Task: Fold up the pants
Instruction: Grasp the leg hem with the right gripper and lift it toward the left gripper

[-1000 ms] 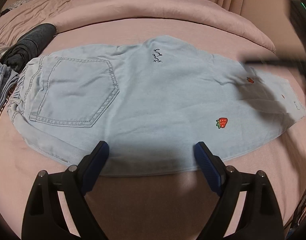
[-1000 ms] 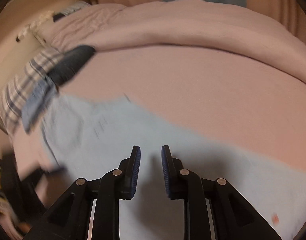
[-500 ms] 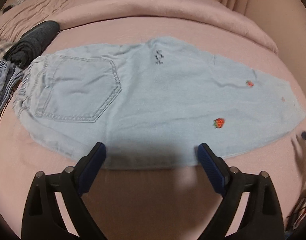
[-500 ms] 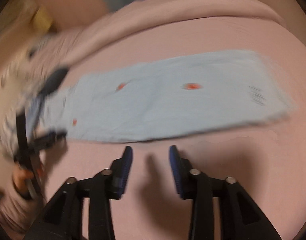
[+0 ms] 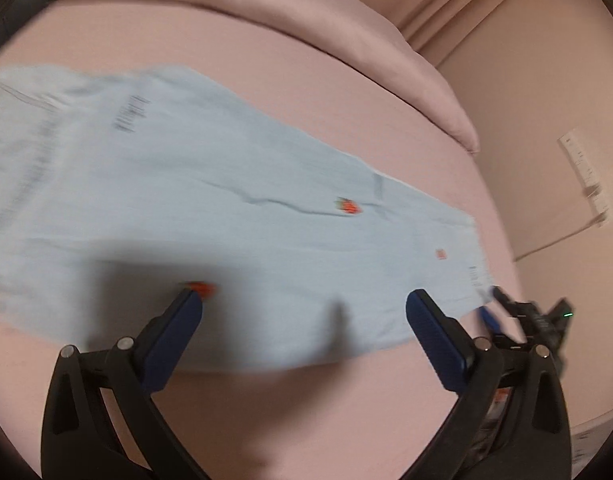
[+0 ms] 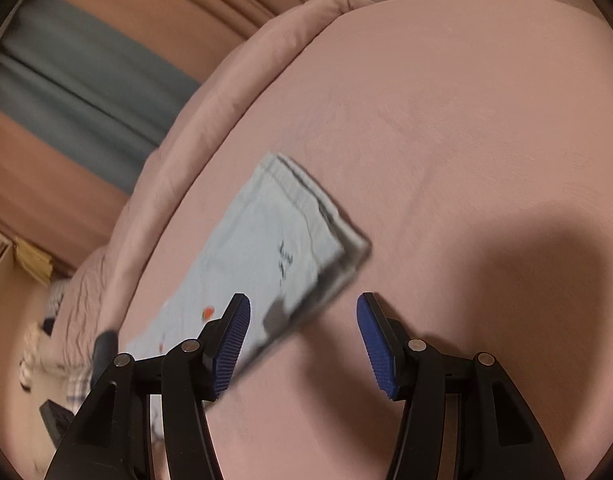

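**Pants flat on the bed, both grippers empty**

The light blue pants (image 5: 210, 216) are spread flat on the pink bed (image 5: 306, 408), folded lengthwise so the legs lie stacked. Little strawberry patches (image 5: 348, 206) dot the leg part, and there's dark lettering (image 5: 128, 116) further up toward the waist.

The left gripper (image 5: 304, 304) hangs over the near edge of the pants, jaws spread really wide and just been opening further, with nothing pinched between them. One strawberry sits right at its left fingertip.

The right gripper (image 6: 302, 322) is off the leg-cuff end of the pants, jaws about halfway apart and also just been opening. Nothing gripped there either; the pants edge passes in front of its left finger (image 6: 230, 340), the rest is bare sheet.

A rolled pink duvet (image 5: 266, 12) lies along the bed beyond the pants.
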Available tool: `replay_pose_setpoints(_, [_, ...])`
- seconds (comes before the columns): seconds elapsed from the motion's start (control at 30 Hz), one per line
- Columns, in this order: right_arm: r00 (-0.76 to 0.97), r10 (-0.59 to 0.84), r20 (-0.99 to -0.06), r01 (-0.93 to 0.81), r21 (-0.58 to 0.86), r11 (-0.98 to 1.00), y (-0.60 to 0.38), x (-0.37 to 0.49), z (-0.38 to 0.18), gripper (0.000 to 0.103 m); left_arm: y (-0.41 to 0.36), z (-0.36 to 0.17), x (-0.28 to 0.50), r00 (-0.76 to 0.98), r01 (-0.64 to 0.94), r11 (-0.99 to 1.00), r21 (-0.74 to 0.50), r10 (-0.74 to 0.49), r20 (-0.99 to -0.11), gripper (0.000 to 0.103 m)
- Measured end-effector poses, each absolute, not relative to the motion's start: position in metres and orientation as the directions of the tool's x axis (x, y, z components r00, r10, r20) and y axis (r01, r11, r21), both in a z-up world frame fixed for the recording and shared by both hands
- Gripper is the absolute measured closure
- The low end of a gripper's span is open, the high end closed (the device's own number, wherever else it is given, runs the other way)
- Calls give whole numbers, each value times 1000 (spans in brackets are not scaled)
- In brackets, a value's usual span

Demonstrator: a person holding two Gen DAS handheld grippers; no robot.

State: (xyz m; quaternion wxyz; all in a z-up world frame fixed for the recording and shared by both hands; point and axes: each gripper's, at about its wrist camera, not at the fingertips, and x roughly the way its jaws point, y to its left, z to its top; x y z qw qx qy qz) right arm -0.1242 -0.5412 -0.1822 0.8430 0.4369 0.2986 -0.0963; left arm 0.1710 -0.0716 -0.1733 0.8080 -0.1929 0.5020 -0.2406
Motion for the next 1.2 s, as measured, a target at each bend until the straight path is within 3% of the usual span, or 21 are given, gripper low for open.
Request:
replay_pose_setpoints(0.17, [822, 44, -568, 423, 661, 619, -520, -96, -183, 49, -98, -187, 185, 297, 152, 689, -708, -715, -632, 1])
replay_pose_setpoints(0.2, [825, 36, -564, 420, 654, 629, -517, -91, -182, 55, -102, -190, 186, 291, 149, 699, -699, -707, -645, 1])
replay_pose_setpoints(0.23, [825, 35, -564, 415, 646, 640, -519, -91, -183, 79, -104, -193, 187, 286, 150, 713, -685, -695, -660, 2])
replay_pose_setpoints(0.27, [819, 46, -572, 410, 639, 650, -518, -87, -183, 93, -107, -196, 189, 284, 154, 722, -675, -686, -670, 2])
replay_pose_setpoints(0.47, [813, -45, -581, 388, 482, 786, -498, -78, -141, 95, -96, -197, 194, 249, 131, 693, -709, -715, -653, 3])
replay_pose_setpoints(0.7, [881, -40, -472, 86, 77, 993, -374, -38, -57, 95, -54, -181, 197, 287, 52, 547, -836, -810, -512, 3])
replay_pose_setpoints(0.87, [882, 31, -470, -104, -130, 986, -279, -25, -79, 95, -38, -181, 202, 282, 30, 411, -911, -878, -386, 1])
replay_pose_setpoints(1.03, [857, 32, -514, -214, -297, 931, -221, -26, -127, 95, -59, -198, 230, 224, -37, 373, -927, -901, -371, 2])
replay_pose_setpoints(1.1, [860, 8, -510, -224, -363, 904, -212, -35, -138, 95, -62, -200, 236, 226, -58, 382, -922, -895, -385, 12])
replay_pose_setpoints(1.17, [872, -2, -489, -226, -406, 885, -206, -40, -139, 95, -65, -200, 243, 212, -62, 403, -913, -889, -406, 54])
replay_pose_setpoints(1.2, [880, -5, -476, -223, -421, 879, -203, -43, -137, 95, -68, -199, 245, 201, -49, 405, -913, -891, -407, 61])
